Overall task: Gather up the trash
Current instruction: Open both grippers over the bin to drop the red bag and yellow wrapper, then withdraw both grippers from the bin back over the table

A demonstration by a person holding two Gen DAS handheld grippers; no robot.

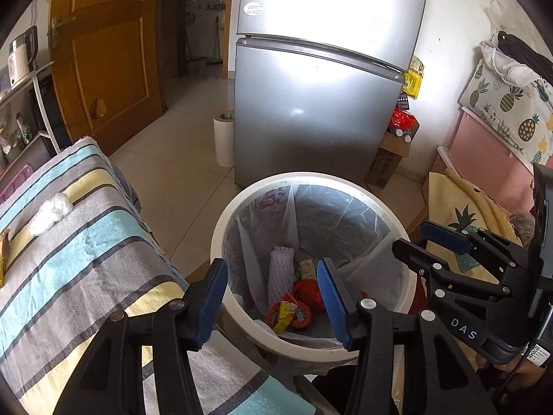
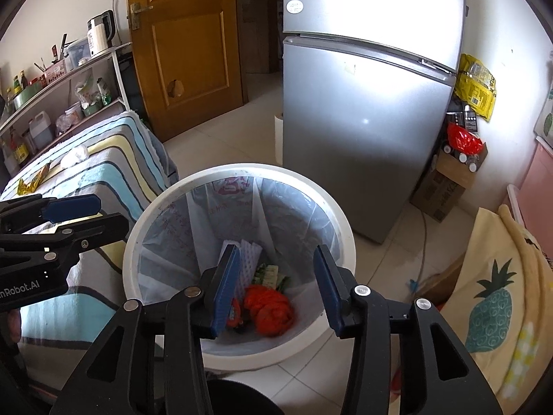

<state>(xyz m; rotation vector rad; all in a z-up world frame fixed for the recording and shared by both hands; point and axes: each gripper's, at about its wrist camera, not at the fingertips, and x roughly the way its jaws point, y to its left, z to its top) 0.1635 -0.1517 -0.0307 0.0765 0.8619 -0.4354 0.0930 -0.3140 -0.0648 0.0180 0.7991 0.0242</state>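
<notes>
- White plastic forms the trash bin [image 1: 221, 228], lined with a clear bag; it stands on the floor between the striped bed [image 1: 86, 242] and the silver fridge [image 1: 311, 103].
- Both tools hang over the bin mouth, angled down into it. The left tool [image 1: 273, 297] has its blue pads apart with nothing between them, and the right tool [image 2: 276, 287] is likewise spread and empty.
- Trash already lies at the bottom of the bin: a white foam net sleeve [image 1: 280, 273], a red crumpled wrapper [image 2: 271, 307] and orange-and-yellow snack packets [image 1: 287, 314].
- More trash is left on the bed: a crumpled white tissue [image 1: 50, 212] and, beyond it near the edge of the left view, a yellow wrapper [image 2: 33, 181]. Judging by this, the job is only partly done.
- Risks from here:
  - The tissue is soft and light; a shallow pinch may catch only a wisp, so it could tear or slip out on the way to the bin.
  - Pads pressed too low on the bed may nip the striped sheet with the tissue and drag the bedding.
  - The flat wrapper offers little to grip; pads may slide over it or push it off the far edge.
  - The two tools are close together over the bin, so a sideways swing toward the bed could knock them together or catch the liner's rim.
</notes>
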